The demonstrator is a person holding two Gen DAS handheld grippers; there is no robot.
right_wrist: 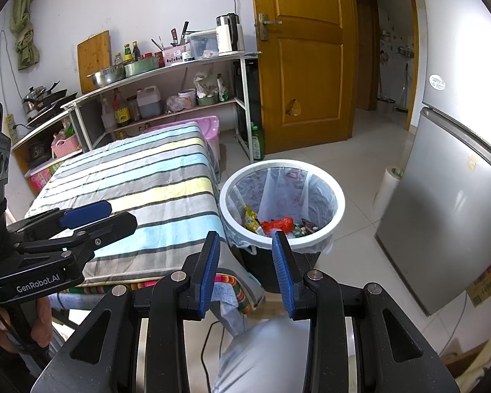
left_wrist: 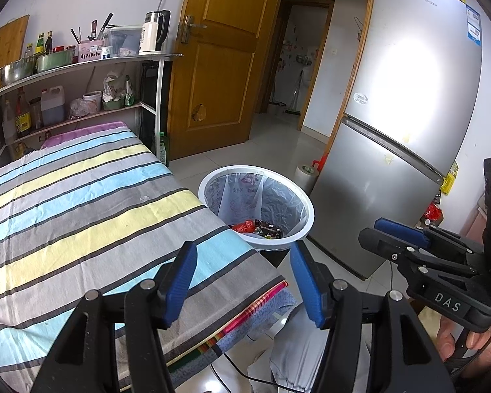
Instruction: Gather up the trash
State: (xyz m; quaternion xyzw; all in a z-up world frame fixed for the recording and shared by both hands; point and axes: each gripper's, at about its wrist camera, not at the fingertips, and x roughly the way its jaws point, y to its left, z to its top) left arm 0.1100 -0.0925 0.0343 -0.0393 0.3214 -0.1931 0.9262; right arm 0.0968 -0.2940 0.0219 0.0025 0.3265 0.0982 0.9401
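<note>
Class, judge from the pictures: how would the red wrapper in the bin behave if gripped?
The red wrapper looks crumpled and thin, so probably floppy and light. Its glossy surface suggests it may slip. It lies loosely among other trash in the lined bin, so neighbours might shift.

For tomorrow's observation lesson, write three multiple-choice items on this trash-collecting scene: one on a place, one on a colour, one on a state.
1. Where does the trash bin stand?
A. on the table
B. on the floor by the table's corner
C. inside the fridge

2. What colour are the gripper pads?
A. blue
B. red
C. yellow

3. How is the left gripper?
A. shut on a wrapper
B. open and empty
C. shut on the bag

Answers: 1 B, its white rim sits beside the striped table. 2 A, blue pads line the black fingers. 3 B, a gap shows between the fingers with nothing in it.
</note>
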